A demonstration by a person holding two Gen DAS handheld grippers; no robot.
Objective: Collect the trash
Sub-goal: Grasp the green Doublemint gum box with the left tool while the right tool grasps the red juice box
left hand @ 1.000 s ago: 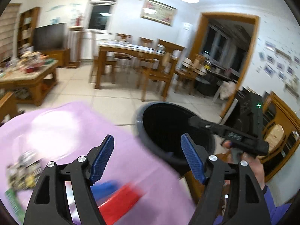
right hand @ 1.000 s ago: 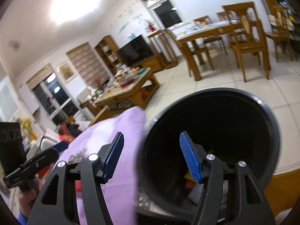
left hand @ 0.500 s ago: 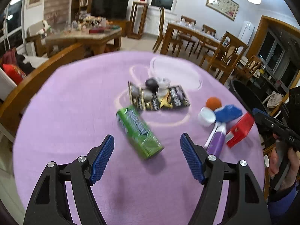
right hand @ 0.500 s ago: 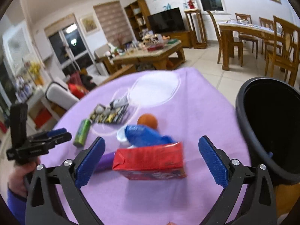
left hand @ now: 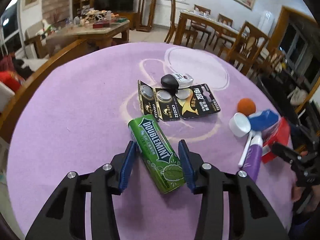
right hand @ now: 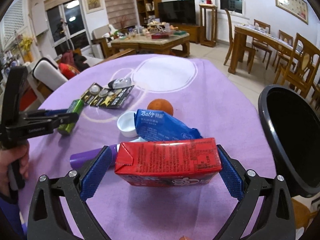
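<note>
A green Doublemint can [left hand: 158,152] lies slantwise on the purple tablecloth [left hand: 80,110]. My left gripper [left hand: 157,164] is closing on it, and both blue pads touch its sides. In the right wrist view a red drink carton [right hand: 168,158] stands between the wide-spread fingers of my right gripper [right hand: 164,172], which is open; a gap shows at the left pad [right hand: 96,170]. Behind the carton lie a blue wipes packet [right hand: 160,126], a white cap [right hand: 126,125], an orange ball [right hand: 160,105] and a purple tube [right hand: 86,156].
A black trash bin [right hand: 263,120] stands off the table's right edge, mouth open. Button-battery cards [left hand: 176,104] and a small black-and-white case [left hand: 176,80] lie mid-table. Wooden chairs, a dining table and a coffee table stand beyond.
Both grippers swung from the bin back over the table. The left came down around the green can and narrowed its jaws. The right opened wide and moved in around the red carton.
</note>
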